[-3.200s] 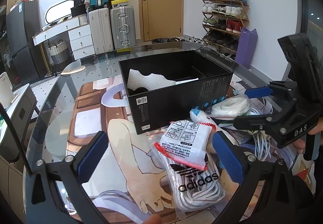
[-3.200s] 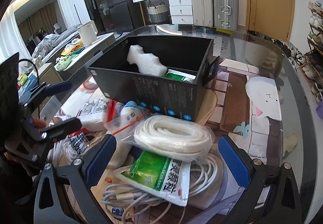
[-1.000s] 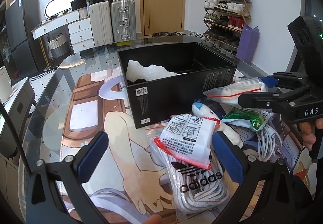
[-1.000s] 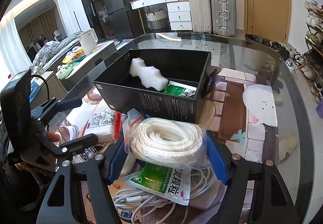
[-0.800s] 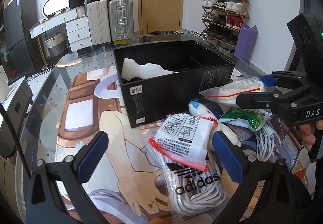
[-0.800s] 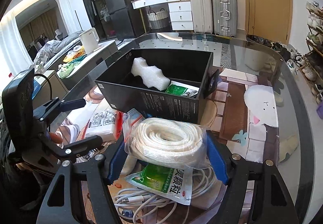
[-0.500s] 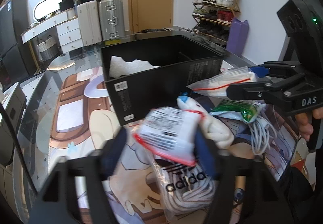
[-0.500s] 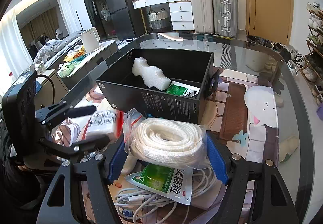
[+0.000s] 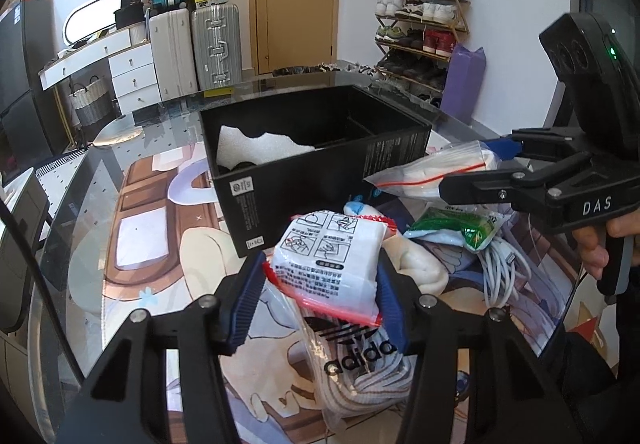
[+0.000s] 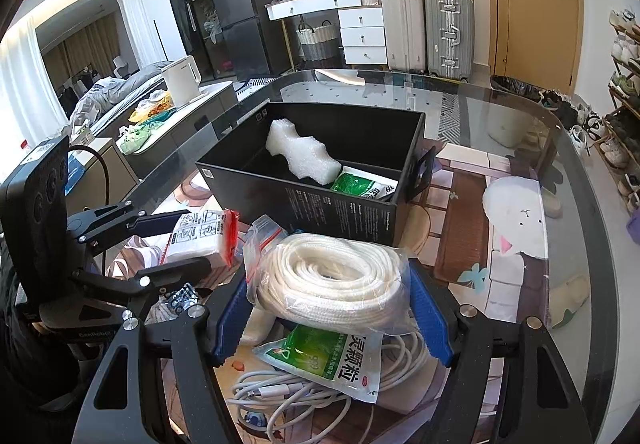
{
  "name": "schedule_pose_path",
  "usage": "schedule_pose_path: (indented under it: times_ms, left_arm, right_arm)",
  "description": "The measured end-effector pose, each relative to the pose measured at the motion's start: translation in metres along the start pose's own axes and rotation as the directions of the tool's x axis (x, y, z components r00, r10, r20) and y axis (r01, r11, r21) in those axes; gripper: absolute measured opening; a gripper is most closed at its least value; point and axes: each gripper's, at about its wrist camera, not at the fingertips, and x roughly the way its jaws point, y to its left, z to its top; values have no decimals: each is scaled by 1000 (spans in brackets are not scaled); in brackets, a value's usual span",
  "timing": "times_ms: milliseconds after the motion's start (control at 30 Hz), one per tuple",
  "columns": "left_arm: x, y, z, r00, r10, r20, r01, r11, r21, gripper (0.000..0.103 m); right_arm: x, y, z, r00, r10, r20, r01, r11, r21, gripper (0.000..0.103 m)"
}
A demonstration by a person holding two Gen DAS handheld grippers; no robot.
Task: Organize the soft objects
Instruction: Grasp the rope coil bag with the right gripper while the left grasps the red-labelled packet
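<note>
Soft packs were clamped in both grippers: the left gripper (image 9: pixel 320 286) squeezed a white wipes pack (image 9: pixel 330 264), the right gripper (image 10: pixel 330 308) a bagged rope coil (image 10: pixel 332 280), both just short of the black box (image 10: pixel 316 180) ahead. Slick plastic could probably slip from the pads, or the coil's loose bag snag the box's near wall. Inside lay a foam piece (image 10: pixel 300 156) and a green sachet (image 10: pixel 360 184).

One black box (image 10: pixel 340 200), two green sachets (image 10: pixel 362 186) (image 10: pixel 332 358), one bagged rope coil (image 10: pixel 336 280), one white cable (image 10: pixel 280 396), one foam piece (image 10: pixel 300 156).
</note>
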Motion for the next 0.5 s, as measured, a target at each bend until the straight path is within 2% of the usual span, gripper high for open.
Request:
schedule_pose_path:
  times_ms: [500]
  left_arm:
    - [-20, 14, 13, 998, 9, 65, -6, 999, -44, 53]
  right_arm:
    - [-29, 14, 4, 996, 23, 88, -19, 999, -47, 73]
